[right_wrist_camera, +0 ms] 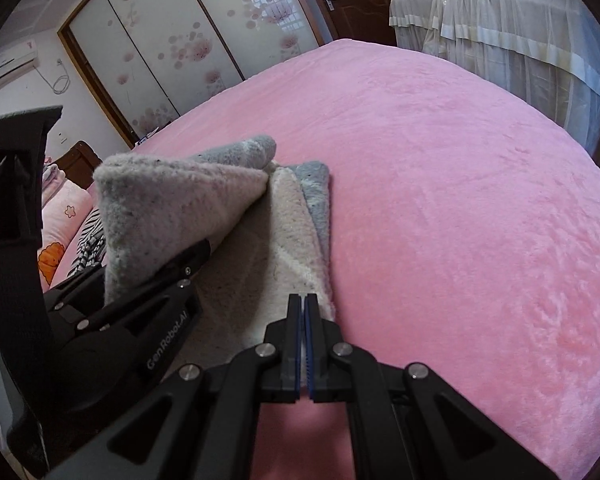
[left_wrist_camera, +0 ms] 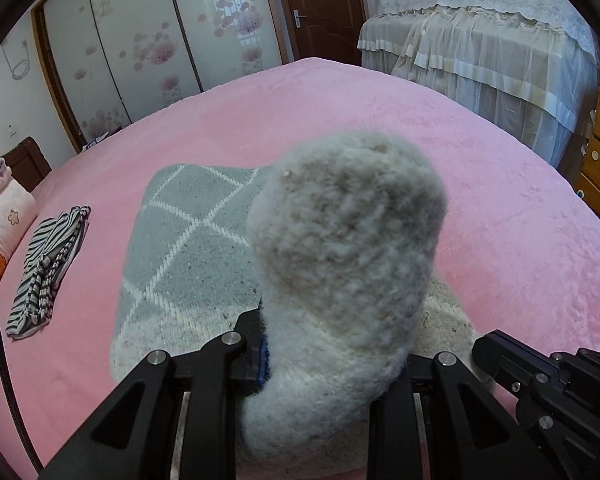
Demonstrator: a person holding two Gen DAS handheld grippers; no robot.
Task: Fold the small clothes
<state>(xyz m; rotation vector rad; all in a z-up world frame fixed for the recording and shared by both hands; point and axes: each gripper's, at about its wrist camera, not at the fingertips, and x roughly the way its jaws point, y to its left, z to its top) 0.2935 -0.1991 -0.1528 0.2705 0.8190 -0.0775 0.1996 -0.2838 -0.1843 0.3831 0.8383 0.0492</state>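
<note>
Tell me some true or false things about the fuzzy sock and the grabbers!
1. The left gripper is pinching the fuzzy grey sock and lifting part of it up. True.
2. The right gripper has its fingers spread wide apart. False: its fingers are pressed together at the sock's near edge.
3. The sock lies on a green blanket. False: it lies on a pink blanket.
4. A striped garment lies folded on the bed to the left of the sock. True.
5. The sock has a white diamond pattern on its grey side. True.
</note>
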